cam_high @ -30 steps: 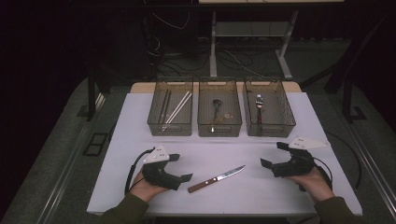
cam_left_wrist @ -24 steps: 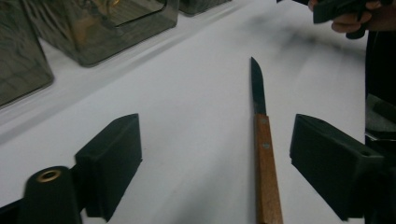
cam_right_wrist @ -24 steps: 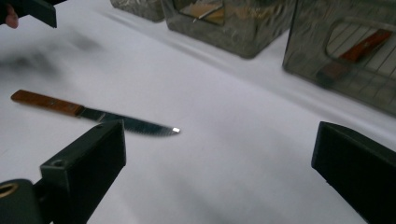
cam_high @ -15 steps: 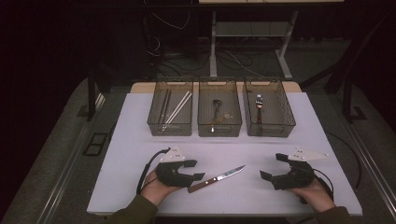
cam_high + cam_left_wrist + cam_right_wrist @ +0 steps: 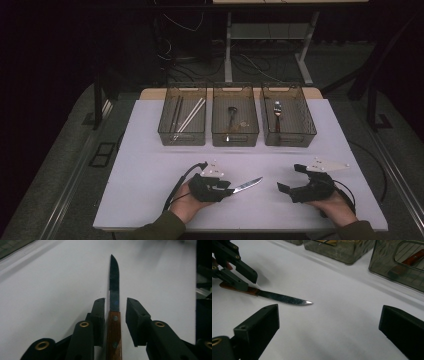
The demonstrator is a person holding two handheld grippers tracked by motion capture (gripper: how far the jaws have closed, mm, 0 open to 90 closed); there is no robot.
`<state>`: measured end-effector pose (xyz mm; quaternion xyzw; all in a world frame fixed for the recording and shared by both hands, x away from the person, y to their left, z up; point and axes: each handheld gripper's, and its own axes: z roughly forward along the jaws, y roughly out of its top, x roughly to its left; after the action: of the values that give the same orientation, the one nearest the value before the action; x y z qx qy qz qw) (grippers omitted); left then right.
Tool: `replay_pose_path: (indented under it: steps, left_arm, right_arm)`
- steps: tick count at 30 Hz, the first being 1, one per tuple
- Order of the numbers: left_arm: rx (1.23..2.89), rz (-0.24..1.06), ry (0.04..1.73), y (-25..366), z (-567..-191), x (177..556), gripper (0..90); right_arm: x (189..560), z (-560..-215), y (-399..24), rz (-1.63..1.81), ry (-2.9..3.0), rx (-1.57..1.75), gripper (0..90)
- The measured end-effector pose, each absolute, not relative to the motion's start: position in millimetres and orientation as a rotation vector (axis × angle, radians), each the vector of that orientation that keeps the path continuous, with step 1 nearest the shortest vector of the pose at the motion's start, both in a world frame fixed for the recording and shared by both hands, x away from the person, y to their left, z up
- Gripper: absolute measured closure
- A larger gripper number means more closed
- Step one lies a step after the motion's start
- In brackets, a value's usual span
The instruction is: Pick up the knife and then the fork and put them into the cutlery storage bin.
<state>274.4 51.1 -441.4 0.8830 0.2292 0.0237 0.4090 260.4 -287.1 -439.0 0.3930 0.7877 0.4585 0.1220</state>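
Straddling knife (image 5: 114, 315) handle, left gripper (image 5: 115, 312) closing, pads apart; right gripper (image 5: 329, 322) spread.

Knife (image 5: 114, 315) between tongs (image 5: 115, 308), perhaps untouched.

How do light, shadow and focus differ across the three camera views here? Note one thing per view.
High view: the white table is lit evenly, its surroundings nearly black. Left gripper view: the knife is sharp with faint sheen on its blade; the near jaws look large. Right gripper view: the blade tip glints, and the bins behind are soft.
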Motion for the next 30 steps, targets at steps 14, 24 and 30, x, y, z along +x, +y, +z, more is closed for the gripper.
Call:
replay_pose_path:
  steps: [14,24,30]
  left_arm:
    - [2.319,0.136,0.494,45.2,-449.1,271.1,74.0]
    - [2.320,0.158,0.473,44.0,-449.3,269.6,76.8]
    - [2.275,0.161,0.512,49.1,-443.6,272.2,76.8]
  right_arm:
    - [261.0,-439.1,-286.8,1.337,2.298,1.145,3.2]
    - [260.9,-438.7,-287.7,1.332,2.290,1.146,3.2]
    - [261.5,-437.5,-287.7,1.333,2.299,1.163,3.2]
